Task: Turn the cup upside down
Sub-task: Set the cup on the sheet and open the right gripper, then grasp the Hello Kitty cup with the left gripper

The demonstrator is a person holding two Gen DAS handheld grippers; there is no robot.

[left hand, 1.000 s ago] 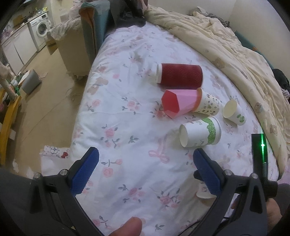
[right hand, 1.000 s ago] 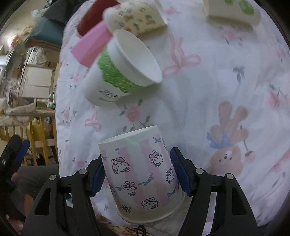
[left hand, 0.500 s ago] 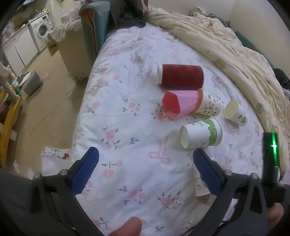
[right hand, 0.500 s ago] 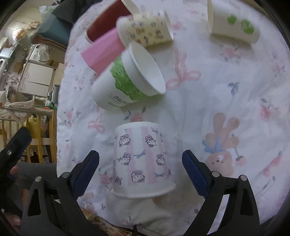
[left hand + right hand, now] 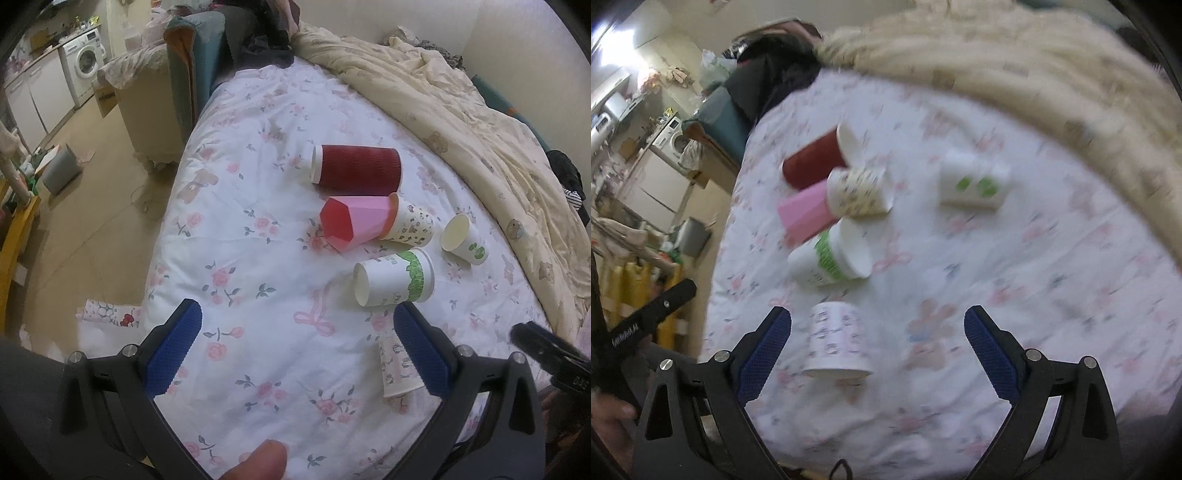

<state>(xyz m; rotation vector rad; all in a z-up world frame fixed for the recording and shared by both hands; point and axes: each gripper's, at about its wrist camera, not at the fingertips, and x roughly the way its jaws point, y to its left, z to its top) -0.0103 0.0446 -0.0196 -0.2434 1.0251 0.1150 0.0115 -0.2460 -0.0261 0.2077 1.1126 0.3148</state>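
Observation:
A pink-striped cartoon-print paper cup [image 5: 836,341] stands upside down on the flowered bed sheet [image 5: 1015,277], rim down. In the left wrist view the cup [image 5: 397,363] is partly hidden behind my left gripper's right finger. My right gripper [image 5: 877,349] is open and empty, drawn back, with the cup nearer its left finger and apart from both. My left gripper [image 5: 295,349] is open and empty above the sheet [image 5: 258,258]. The right wrist view is blurred.
Several cups lie on their sides farther up the bed: dark red [image 5: 356,166], pink faceted [image 5: 354,221], flower-print [image 5: 412,227], green-dot [image 5: 463,240], green-band [image 5: 393,282]. A cream duvet [image 5: 480,122] lies at the right. The bed edge drops to the floor [image 5: 92,192] at the left.
My right gripper opened, let go of the cartoon-print cup and pulled back and up. The cup now stands upside down on the sheet. My left gripper stayed still.

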